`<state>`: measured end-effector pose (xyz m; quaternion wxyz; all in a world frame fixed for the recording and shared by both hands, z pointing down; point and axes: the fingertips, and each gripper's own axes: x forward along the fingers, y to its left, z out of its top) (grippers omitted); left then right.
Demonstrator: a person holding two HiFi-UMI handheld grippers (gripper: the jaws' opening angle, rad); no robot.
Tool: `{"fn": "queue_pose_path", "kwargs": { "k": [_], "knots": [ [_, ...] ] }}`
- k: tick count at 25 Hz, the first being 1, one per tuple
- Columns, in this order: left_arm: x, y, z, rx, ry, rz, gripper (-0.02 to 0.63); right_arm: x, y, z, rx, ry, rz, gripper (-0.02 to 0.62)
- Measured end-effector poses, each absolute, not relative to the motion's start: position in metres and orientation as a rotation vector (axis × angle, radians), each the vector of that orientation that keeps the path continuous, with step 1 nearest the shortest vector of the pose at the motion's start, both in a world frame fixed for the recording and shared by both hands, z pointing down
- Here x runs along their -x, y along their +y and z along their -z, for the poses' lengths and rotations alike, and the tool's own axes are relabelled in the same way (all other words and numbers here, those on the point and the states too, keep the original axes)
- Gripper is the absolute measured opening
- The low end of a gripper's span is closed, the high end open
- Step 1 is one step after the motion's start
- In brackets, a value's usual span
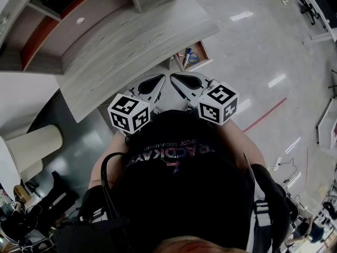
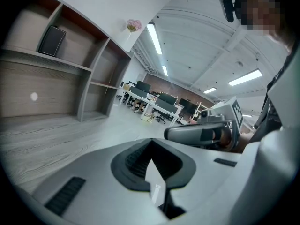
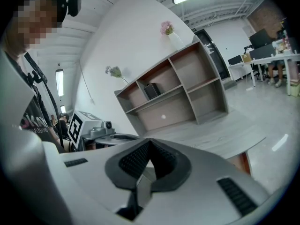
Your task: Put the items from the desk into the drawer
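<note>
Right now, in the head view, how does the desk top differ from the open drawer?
The desk top is pale grey wood; the drawer is reddish-brown inside. The desk top shows no loose items; the drawer holds a few small ones, what looks like a pen among them. The desk top is wide; the drawer is small and sticks out under its edge. Both are parts of one desk.

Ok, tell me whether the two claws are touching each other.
Apart. The head view shows a narrow gap between the tips of the left claw and the right claw.
</note>
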<state>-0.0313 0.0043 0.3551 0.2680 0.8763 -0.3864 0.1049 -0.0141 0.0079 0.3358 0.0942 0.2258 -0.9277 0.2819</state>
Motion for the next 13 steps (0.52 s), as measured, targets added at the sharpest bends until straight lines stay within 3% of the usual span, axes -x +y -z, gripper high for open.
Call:
{"fn": "queue_pose_path", "kwargs": {
  "k": [13],
  "knots": [
    [0.0311, 0.0, -0.357, -2.365, -1.027, -0.292, 0.011, 0.0138, 0.0045, -0.3374, -0.688, -2.748, -0.844, 0.017]
  ]
}}
